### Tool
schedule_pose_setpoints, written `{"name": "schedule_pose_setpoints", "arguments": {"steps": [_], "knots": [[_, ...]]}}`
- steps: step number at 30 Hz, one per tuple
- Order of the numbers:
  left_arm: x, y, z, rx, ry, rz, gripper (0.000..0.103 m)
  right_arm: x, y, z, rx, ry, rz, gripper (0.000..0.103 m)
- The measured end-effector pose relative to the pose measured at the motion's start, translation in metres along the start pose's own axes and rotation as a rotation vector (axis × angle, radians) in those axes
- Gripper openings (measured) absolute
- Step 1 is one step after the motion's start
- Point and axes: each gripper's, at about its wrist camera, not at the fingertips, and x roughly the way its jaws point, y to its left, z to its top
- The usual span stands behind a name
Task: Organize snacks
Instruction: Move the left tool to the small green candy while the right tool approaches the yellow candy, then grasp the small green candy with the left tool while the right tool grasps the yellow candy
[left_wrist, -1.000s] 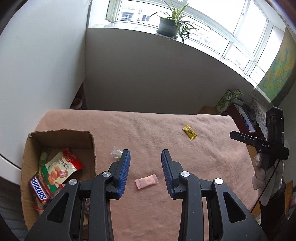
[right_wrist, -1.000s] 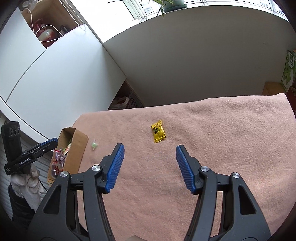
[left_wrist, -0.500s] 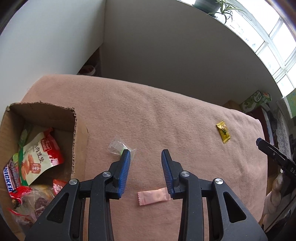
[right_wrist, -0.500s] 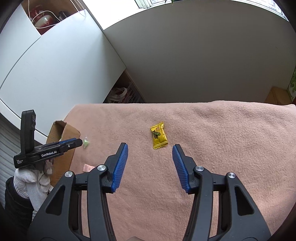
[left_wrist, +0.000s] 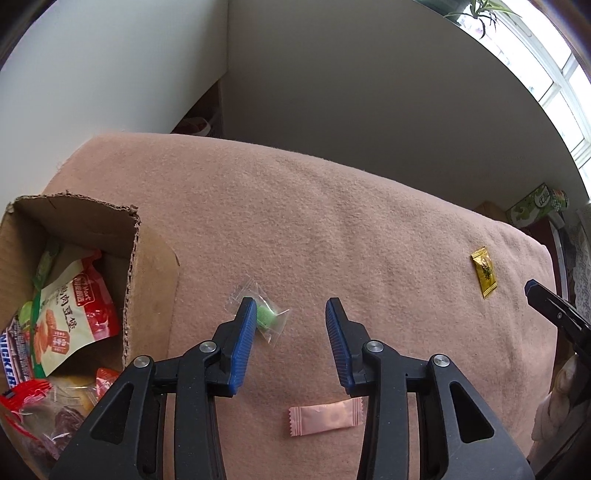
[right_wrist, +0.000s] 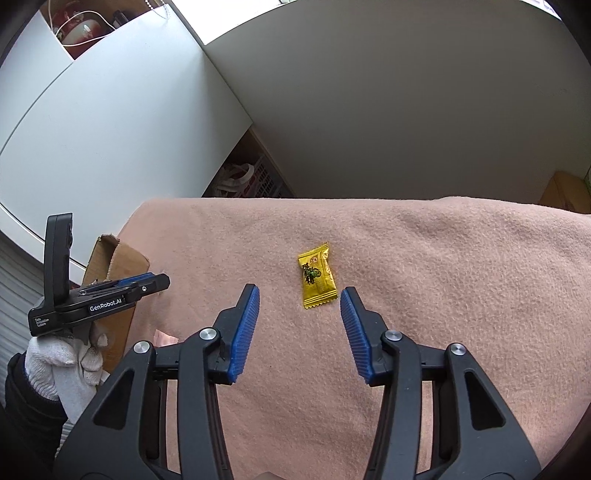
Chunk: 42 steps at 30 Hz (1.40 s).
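Observation:
My left gripper (left_wrist: 291, 306) is open and empty over the pink blanket (left_wrist: 351, 229). A green candy in a clear wrapper (left_wrist: 264, 317) lies just by its left fingertip. A pink candy (left_wrist: 325, 421) lies below, under the gripper. A cardboard box (left_wrist: 151, 273) with several snack packs stands at the left. My right gripper (right_wrist: 300, 293) is open and empty, and a yellow candy packet (right_wrist: 316, 275) lies just beyond, between its fingertips. The yellow packet also shows far right in the left wrist view (left_wrist: 484, 271).
The left gripper (right_wrist: 159, 284) shows in the right wrist view by the box (right_wrist: 122, 258). The blanket's far edge drops off toward a grey wall. A laundry basket (right_wrist: 243, 181) stands behind. A green carton (left_wrist: 535, 206) stands at the far right.
Both grippers have moved forward and down toward the blanket. The green candy now sits by the left fingertip; the yellow packet is nearer the right gripper's fingertips.

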Motion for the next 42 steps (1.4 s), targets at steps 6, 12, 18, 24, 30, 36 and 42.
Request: {"name": "schedule_pose_setpoints", "arguments": {"steps": [6, 12, 18, 24, 30, 36, 42], "knots": [[0.004, -0.012, 0.007, 0.061, -0.006, -0.024, 0.038, 0.021, 0.001, 0.006, -0.012, 0.037, -0.032, 0.045], [-0.006, -0.011, 0.004, 0.091, -0.009, 0.018, 0.039, 0.027, -0.001, 0.01, -0.025, 0.038, -0.051, 0.045], [-0.01, -0.009, -0.006, 0.068, 0.02, 0.032, 0.039, 0.037, -0.003, 0.014, -0.028, 0.05, -0.066, 0.045], [0.008, -0.004, -0.007, 0.017, 0.055, 0.029, 0.039, 0.044, -0.005, 0.016, -0.029, 0.059, -0.08, 0.045], [0.014, -0.006, 0.0, 0.059, 0.032, 0.041, 0.039, 0.054, 0.001, 0.021, -0.056, 0.074, -0.108, 0.043], [0.011, -0.018, -0.009, 0.135, 0.016, 0.052, 0.039, 0.054, -0.001, 0.02, -0.075, 0.092, -0.131, 0.038], [0.0, -0.024, -0.032, 0.18, 0.008, 0.047, 0.037, 0.058, 0.004, 0.021, -0.097, 0.108, -0.191, 0.026]]}}
